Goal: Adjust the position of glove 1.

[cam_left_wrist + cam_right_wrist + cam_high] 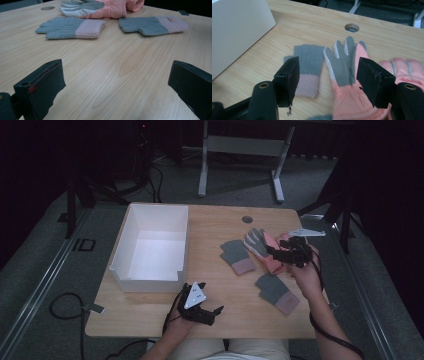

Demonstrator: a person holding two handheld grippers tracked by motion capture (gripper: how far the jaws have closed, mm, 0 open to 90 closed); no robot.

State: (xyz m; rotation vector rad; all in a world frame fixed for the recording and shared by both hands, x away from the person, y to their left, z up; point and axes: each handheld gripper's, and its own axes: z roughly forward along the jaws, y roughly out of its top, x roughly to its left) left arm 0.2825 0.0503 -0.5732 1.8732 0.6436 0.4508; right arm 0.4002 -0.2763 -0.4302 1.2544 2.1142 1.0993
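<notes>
Near the table's front edge my left gripper (216, 315) (116, 75) rests open, with bare wood between its jaws. My right gripper (276, 252) (328, 68) hovers open over a pink glove with a grey palm (260, 242) (343, 72) (97, 8), its pads apart from the fabric. A second pink glove (407, 68) (135, 3) lies beside it. Left of them lies a grey knit glove with a pink cuff (236, 256) (308, 65) (71, 27). Its twin (276, 291) (152, 25) lies nearer the person.
A white open box (122, 240) (237, 30) stands on the left half of the table, with nothing inside it. A round cable hole (247, 219) (352, 27) sits near the far edge. Another desk's legs (202, 165) stand on the floor behind.
</notes>
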